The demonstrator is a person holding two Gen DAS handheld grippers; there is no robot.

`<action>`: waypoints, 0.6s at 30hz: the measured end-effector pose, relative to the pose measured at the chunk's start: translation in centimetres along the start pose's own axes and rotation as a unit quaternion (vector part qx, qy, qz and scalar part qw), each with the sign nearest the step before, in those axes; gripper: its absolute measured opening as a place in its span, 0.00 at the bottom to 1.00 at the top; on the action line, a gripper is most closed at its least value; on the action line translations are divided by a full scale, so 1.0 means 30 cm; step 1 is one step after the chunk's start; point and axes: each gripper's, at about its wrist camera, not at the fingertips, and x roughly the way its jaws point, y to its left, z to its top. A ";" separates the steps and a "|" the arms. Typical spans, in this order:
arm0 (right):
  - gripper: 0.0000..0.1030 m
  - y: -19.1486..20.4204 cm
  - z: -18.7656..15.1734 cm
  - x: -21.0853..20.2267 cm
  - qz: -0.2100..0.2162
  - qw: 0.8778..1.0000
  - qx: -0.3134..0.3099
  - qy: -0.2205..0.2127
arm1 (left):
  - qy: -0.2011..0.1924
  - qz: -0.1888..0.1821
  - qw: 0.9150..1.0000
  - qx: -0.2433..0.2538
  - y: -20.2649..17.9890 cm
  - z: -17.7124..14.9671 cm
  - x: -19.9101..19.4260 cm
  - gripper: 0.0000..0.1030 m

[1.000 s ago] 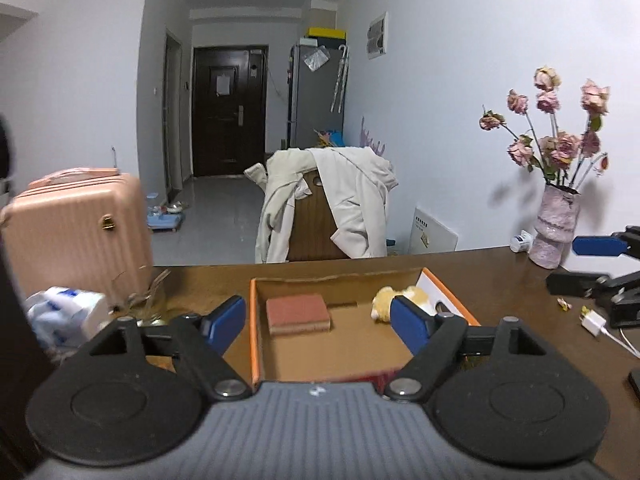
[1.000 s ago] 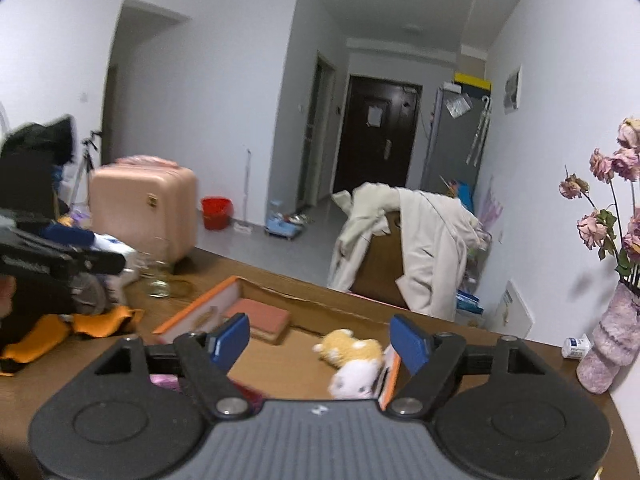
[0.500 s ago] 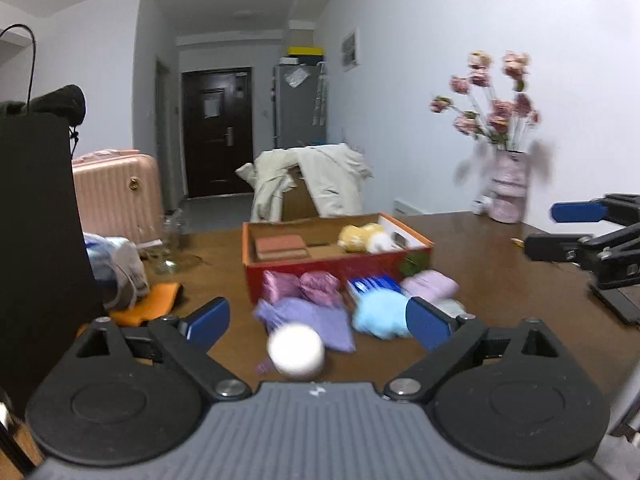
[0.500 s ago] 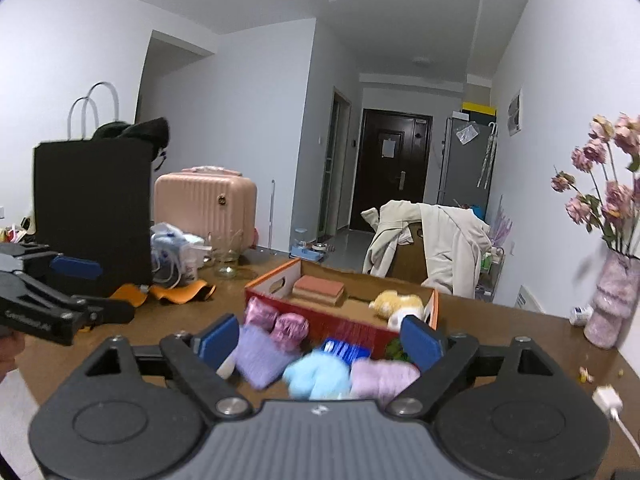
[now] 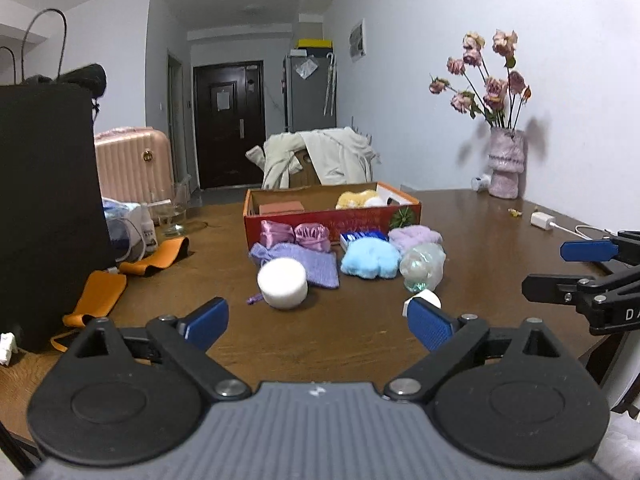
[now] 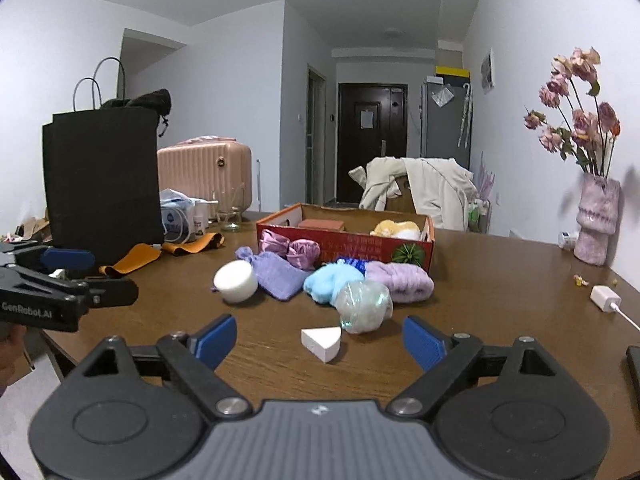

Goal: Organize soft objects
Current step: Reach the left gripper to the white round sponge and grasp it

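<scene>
A red cardboard box (image 5: 332,220) (image 6: 360,246) on the brown table holds a brick-coloured sponge (image 5: 280,207) and a yellow plush (image 6: 394,227). In front of it lie pink satin pieces (image 5: 294,234), a purple knitted pouch (image 6: 280,274), a white round sponge (image 5: 283,282) (image 6: 235,286), a blue fluffy piece (image 5: 370,258), a lilac fluffy piece (image 6: 402,282), a clear crinkled ball (image 6: 362,306) and a white wedge (image 6: 322,342). My left gripper (image 5: 318,322) (image 6: 100,276) is open and holds nothing, short of the round sponge. My right gripper (image 6: 318,326) (image 5: 560,268) is open, the wedge untouched just ahead.
A tall black bag (image 6: 102,176) stands at the table's left edge, with orange straps (image 5: 102,296), a glass jar (image 5: 174,210) and bottles beside it. At the right are a vase of dried roses (image 6: 596,220) and a white charger with cable (image 6: 606,298). A coat-draped chair (image 5: 320,156) stands behind.
Both grippers have pulled back from over the box and sunk lower, bringing the soft things in front of the box into view. Both sets of jaws stand wider than before.
</scene>
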 end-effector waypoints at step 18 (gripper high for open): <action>0.76 -0.108 0.008 0.257 0.001 0.998 0.050 0.043 | 0.057 0.049 0.997 -0.020 0.068 0.021 0.345 0.95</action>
